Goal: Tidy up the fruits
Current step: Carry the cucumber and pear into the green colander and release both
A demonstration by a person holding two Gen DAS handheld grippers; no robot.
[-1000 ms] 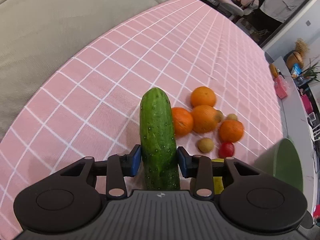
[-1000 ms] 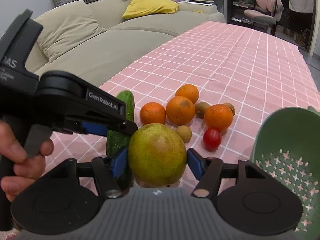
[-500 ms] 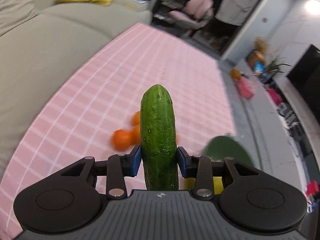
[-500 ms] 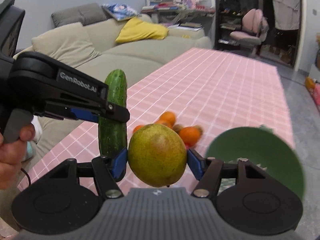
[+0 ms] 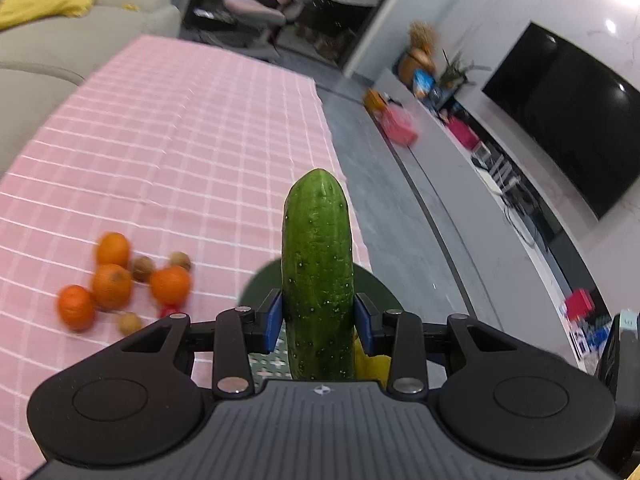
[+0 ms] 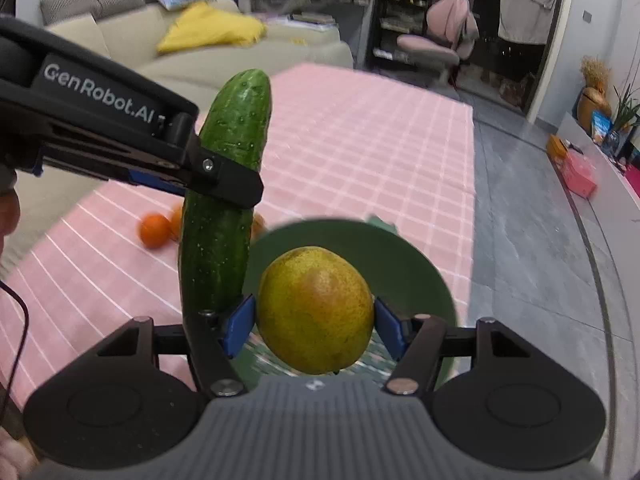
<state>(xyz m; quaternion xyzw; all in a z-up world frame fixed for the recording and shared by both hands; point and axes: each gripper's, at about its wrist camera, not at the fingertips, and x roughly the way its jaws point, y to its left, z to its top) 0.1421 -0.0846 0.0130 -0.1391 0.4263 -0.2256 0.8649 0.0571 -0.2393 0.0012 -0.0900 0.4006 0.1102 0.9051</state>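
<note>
Right gripper [image 6: 314, 322]: blue pads closed against both flanks of a yellow-green pear [image 6: 315, 309], lifted clear of the table, hanging over the green colander [image 6: 424, 272] at the table's near right corner.

Left gripper [image 5: 318, 322]: pads pinched on the lower part of a cucumber [image 5: 317, 264], which stands along the fingers, most of its length beyond the pads. Same cucumber in the right view [image 6: 224, 208], just beside the pear, the left tool crossing in from the left.

Risks, as I judge them:
- Both loads head for one colander at once. The cucumber sits so close to the right tool's left finger that a bump could twist it in the pads or knock the pear.
- The pear is round and held only at its widest flanks; a jolt could roll it out, and a drop from here might catch the rim and go to the floor, since the colander is near the table edge.
- The cucumber is gripped low with a long free end; a swing may lever it loose.

Further off: oranges [image 5: 112, 286], small brown fruits and something red lie loose on the pink checked cloth [image 5: 192, 140], well apart from the colander.

Hard to read:
- Colander's inside mostly hidden behind pear and cucumber; contents unclear.
- A yellow patch [image 5: 370, 364] below the cucumber in the left view, cannot tell what.
- Loose fruit motion-blurred; the red item half hidden by the tool.
- Background sofa, chair and television blurred
</note>
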